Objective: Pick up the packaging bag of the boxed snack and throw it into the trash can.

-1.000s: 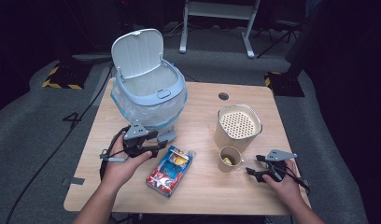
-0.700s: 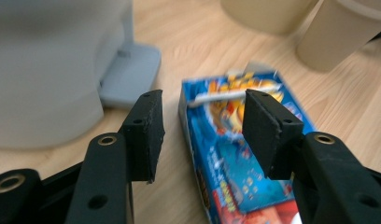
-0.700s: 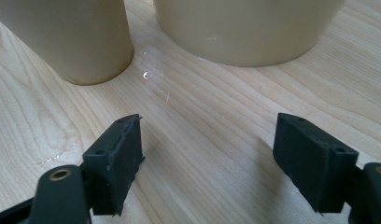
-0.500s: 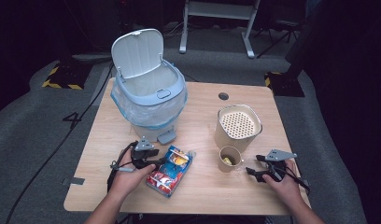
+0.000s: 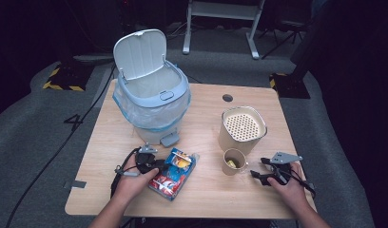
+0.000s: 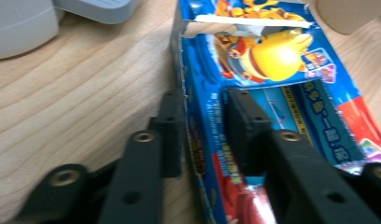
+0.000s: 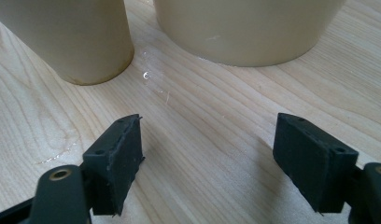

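Over on the left the left tongs [image 5: 156, 165] are down on the bench [image 5: 211, 199], and their jaws have just been closing on the near-left edge of the snack box [image 5: 174, 172]: one jaw outside the box wall, the other inside the torn-open top, the cardboard wall pinched between them. The box lies flat near the front edge of the bench, its long axis running diagonally, the torn end with the yellow cartoon figure pointing away and to the right, the red end toward the person. Behind it stands the pale blue bin [image 5: 151, 102], lid up, lined with a clear bag, its foot pedal [image 5: 169, 139] just beyond the box. Moving right, a small paper cup [image 5: 233, 162] sits just in front of the tall cream container [image 5: 242, 129] with its perforated top. Far right, the right tongs [image 5: 259, 167] rest low on the wood with the jaws spread wide, nothing between them, pointed at the cup. The bench is light wood with a cable hole; grey carpet and a dark room lie around it.
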### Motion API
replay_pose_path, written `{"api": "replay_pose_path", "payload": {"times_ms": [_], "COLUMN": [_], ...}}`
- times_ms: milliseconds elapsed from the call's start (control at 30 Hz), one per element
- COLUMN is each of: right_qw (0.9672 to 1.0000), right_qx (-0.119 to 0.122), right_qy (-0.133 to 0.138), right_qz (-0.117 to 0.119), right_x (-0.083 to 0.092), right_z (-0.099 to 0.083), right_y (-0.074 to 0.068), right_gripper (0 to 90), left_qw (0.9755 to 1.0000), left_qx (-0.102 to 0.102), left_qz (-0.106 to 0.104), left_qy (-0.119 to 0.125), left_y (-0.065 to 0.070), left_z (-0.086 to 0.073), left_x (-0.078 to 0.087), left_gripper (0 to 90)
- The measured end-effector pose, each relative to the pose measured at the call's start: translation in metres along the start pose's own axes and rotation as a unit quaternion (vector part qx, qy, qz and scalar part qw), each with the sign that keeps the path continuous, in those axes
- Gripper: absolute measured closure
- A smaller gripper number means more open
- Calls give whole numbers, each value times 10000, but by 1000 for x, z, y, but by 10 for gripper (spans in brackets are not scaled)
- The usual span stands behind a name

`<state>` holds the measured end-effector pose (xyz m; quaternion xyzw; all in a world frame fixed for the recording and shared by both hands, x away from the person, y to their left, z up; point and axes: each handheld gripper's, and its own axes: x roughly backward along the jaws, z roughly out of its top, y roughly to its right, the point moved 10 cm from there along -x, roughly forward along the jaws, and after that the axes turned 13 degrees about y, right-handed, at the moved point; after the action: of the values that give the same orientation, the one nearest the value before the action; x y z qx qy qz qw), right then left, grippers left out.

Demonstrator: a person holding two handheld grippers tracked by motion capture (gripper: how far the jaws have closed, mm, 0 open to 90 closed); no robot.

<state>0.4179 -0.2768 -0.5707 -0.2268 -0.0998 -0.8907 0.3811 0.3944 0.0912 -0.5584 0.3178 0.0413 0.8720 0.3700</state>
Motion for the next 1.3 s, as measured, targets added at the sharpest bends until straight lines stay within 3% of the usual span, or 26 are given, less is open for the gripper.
{"api": "replay_pose_path", "payload": {"times_ms": [167, 367, 600, 733, 1067, 1300], "right_qw": [10000, 10000, 10000, 10000, 10000, 10000], "right_qx": [0, 0, 0, -1, -1, -1], "right_qy": [1, 1, 0, -1, 1, 1], "right_qz": [2, 1, 1, 0, 1, 1], "right_x": [0, 0, 0, 0, 0, 0], "right_z": [0, 0, 0, 0, 0, 0], "right_y": [0, 0, 0, 0, 0, 0], "right_gripper": [239, 239, 239, 239, 239, 239], "left_qw": [10000, 9995, 9981, 9959, 9842, 9735], "left_qx": [-50, -271, -329, -427, -698, -846], "left_qz": [63, 87, -44, -54, -64, 45], "left_qy": [-6, 137, 518, 789, 1627, 2126], "left_y": [-1, 2, 12, 16, 29, 29], "left_z": [0, 5, 21, 35, 82, 117], "left_x": [0, 3, 12, 20, 48, 68], "left_gripper": [764, 791, 804, 809, 811, 811]}}
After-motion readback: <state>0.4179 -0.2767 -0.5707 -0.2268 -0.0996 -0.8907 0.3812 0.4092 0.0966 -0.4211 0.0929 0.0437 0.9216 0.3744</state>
